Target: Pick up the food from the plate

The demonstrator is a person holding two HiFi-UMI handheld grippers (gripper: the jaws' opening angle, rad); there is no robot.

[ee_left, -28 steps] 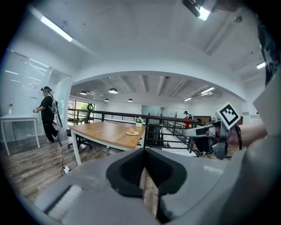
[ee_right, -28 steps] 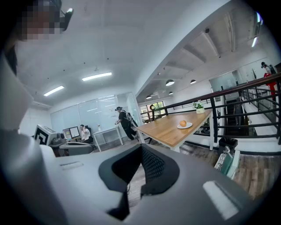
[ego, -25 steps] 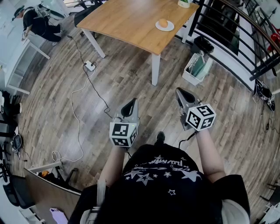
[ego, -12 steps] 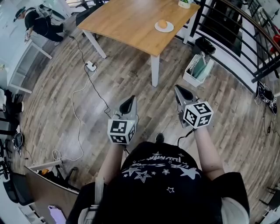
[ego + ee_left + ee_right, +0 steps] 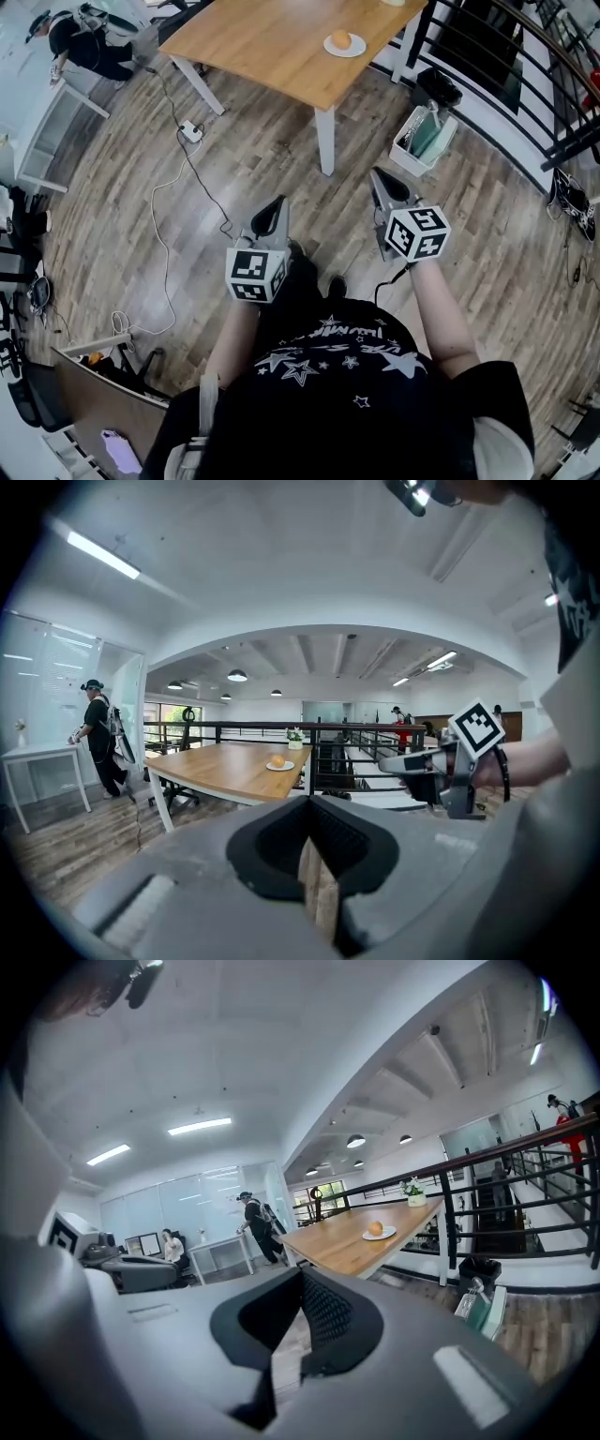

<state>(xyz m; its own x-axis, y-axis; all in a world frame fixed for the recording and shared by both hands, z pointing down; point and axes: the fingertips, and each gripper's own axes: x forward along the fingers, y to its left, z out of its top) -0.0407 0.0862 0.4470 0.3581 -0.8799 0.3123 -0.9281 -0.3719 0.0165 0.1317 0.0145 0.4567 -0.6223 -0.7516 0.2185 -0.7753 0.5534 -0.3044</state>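
An orange round piece of food [image 5: 341,40] lies on a small white plate [image 5: 356,49] near the far right corner of a wooden table [image 5: 272,42], well ahead of me. The left gripper view also has the food [image 5: 277,760], and the right gripper view has the food [image 5: 375,1228] on the plate [image 5: 386,1235]. My left gripper [image 5: 273,214] and right gripper [image 5: 379,176] are held side by side over the wooden floor, far short of the table. Both point towards it. Both are shut with nothing between their jaws.
A white bin [image 5: 422,139] with green contents stands by the table's right leg. A power strip [image 5: 190,131] and a long cable lie on the floor at left. Black railing [image 5: 525,75] runs along the right. A person [image 5: 255,1225] stands at a white desk beyond the table.
The person holding the grippers has taken a step. Both grippers sit a little higher in the head view, and the table has slid towards the top edge. The jaws stay shut.
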